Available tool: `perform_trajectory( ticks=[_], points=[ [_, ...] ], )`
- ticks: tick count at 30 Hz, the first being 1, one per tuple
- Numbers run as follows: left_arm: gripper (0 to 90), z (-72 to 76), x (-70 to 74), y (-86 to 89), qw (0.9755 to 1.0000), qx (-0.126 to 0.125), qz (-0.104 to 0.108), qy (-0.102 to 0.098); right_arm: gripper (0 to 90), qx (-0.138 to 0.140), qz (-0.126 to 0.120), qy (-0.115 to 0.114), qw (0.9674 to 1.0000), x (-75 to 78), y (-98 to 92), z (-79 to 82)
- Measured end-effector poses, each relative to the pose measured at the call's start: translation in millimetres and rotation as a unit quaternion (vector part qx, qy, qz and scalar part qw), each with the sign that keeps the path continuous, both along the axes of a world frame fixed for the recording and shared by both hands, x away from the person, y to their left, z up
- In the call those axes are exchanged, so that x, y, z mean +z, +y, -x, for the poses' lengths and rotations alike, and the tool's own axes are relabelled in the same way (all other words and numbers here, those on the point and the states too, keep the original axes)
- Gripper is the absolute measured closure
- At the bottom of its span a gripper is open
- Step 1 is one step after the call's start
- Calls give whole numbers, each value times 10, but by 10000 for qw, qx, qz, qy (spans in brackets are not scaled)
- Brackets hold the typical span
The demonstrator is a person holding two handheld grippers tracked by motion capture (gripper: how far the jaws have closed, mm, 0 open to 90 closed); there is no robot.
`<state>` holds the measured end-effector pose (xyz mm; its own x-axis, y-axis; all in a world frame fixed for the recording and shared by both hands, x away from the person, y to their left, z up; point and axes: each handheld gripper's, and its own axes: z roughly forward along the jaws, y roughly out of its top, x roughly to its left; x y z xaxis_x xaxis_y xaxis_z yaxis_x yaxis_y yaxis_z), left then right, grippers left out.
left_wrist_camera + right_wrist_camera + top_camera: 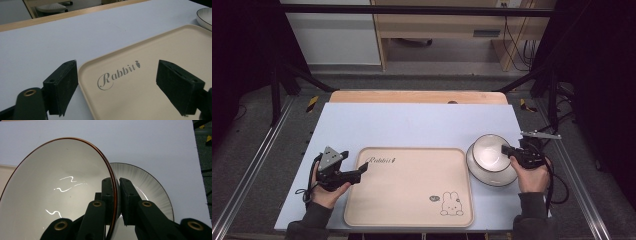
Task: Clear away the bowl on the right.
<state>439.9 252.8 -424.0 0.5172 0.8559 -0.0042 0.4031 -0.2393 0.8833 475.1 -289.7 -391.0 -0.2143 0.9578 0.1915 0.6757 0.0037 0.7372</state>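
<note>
Above the plate, right gripper jaws pinch the tilted bowl's rim.

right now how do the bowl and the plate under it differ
The bowl is deep with a brown rim, tilted and clamped at its edge by the right gripper; the plate is shallow with a dark rim and streaked border, lying flat on the table, ungripped. Both are round, white and glossy.

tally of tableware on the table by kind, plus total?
Bowl, clamped at its rim by the right gripper: 1
Plate, under the bowl: 1
Tray, beige with a rabbit print: 1
Total: 3
</note>
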Motion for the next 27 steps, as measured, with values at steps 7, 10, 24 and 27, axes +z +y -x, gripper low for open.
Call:
perform_trajectory(
  ticks=[7, 10, 24, 27],
  points=[
    [172, 15, 0, -3, 10000, -25, -18, -23, 827, 101, -4, -78, 9999, 68, 75, 28],
    [172, 21, -3, 6, 10000, -33, -10, -23, 827, 156, 0, -101, 9998, 85, 110, 33],
    [166, 29, 4, -9, 9999, -87, -32, -48, 827, 454, 1, -138, 9989, 147, 298, 68],
    [164, 29, 4, -7, 9999, -90, -35, -46, 828, 481, -14, -130, 9988, 148, 319, 68]
  ],
)
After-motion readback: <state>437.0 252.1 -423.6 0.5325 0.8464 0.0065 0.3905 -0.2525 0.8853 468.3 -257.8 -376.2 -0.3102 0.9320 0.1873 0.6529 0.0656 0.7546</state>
